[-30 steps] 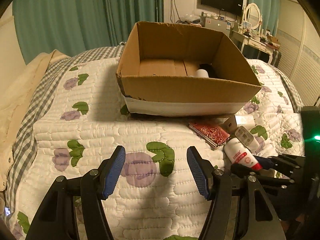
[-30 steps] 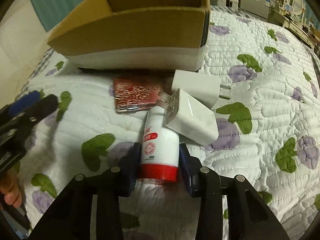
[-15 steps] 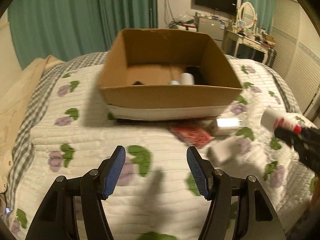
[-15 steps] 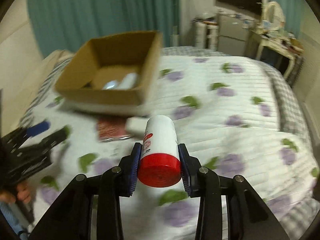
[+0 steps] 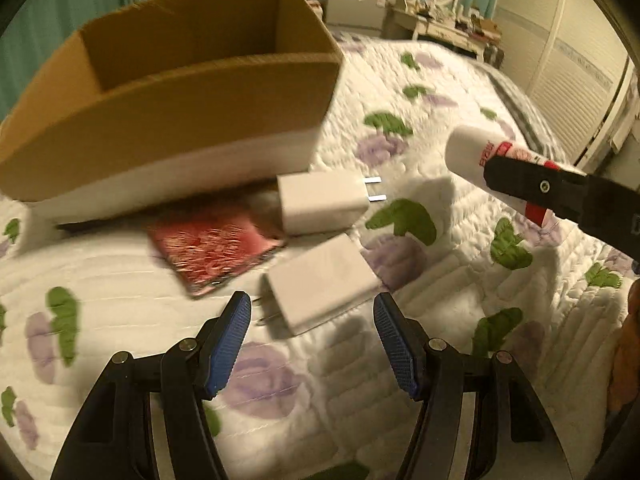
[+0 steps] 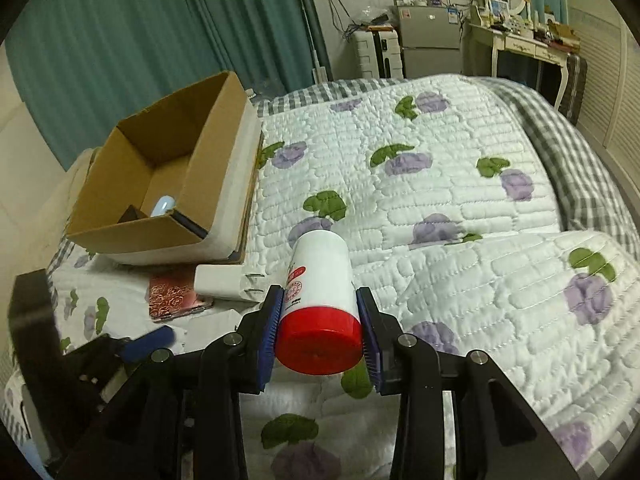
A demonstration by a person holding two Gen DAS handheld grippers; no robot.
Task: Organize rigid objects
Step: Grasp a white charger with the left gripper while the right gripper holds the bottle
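Observation:
My right gripper [image 6: 320, 330] is shut on a white bottle with a red cap [image 6: 320, 300], held in the air above the quilt; the same bottle [image 5: 472, 152] shows at the right of the left wrist view. My left gripper [image 5: 312, 344] stands open just short of a white plug adapter [image 5: 324, 280] lying on the quilt. A second white adapter [image 5: 320, 200] and a red patterned card case [image 5: 212, 248] lie in front of the open cardboard box [image 5: 168, 92]. From the right wrist view, the box [image 6: 120, 232] holds a pale rounded object [image 6: 162, 205] and something dark.
The bed's white quilt [image 6: 460, 220] with purple flowers spreads wide to the right. Teal curtains [image 6: 140, 32] hang behind the box. A white dresser [image 6: 520, 44], a small fridge [image 6: 430, 40] and a wall screen stand at the far end of the room.
My right gripper has lifted the bottle off the quilt and swung it up to the right. My left gripper has moved right and down toward the nearer adapter.

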